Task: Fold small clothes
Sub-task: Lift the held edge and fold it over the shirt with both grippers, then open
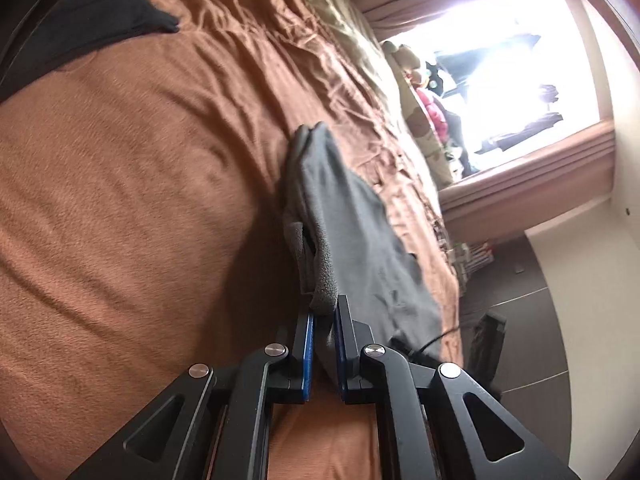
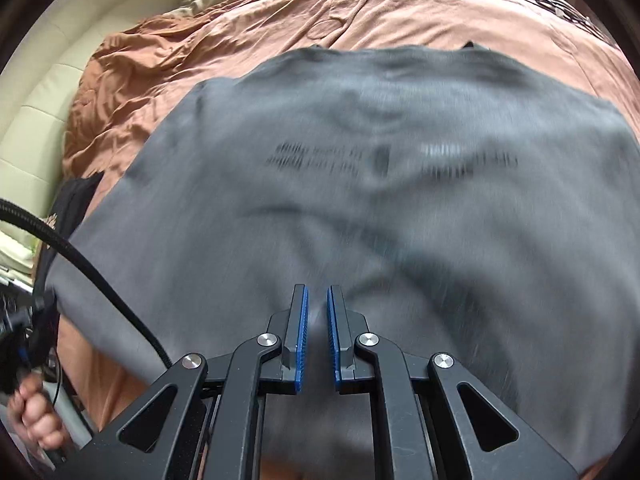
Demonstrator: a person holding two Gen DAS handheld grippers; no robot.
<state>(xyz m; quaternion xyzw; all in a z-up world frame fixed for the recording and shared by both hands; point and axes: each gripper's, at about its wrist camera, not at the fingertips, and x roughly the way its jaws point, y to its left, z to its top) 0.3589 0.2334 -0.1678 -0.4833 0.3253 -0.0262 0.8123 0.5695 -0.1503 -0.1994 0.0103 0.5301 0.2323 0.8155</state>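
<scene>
A grey garment (image 2: 340, 208) with dark blurred print lies spread over the brown bedspread (image 2: 224, 40) and fills most of the right wrist view. My right gripper (image 2: 317, 300) is shut on a pinch of its near edge, cloth showing between the blue pads. In the left wrist view the same grey garment (image 1: 348, 224) runs as a folded strip away from me across the bedspread (image 1: 120, 200). My left gripper (image 1: 324, 312) is shut on its bunched near edge, which sticks out past the fingertips.
A black garment (image 1: 100, 12) lies on the bed at the upper left. Beyond the bed are a bright window (image 1: 512, 68), curtains and dark floor (image 1: 532, 320). A cream padded headboard (image 2: 52, 80), a black cable (image 2: 92, 268) and a hand (image 2: 36, 420) show at left.
</scene>
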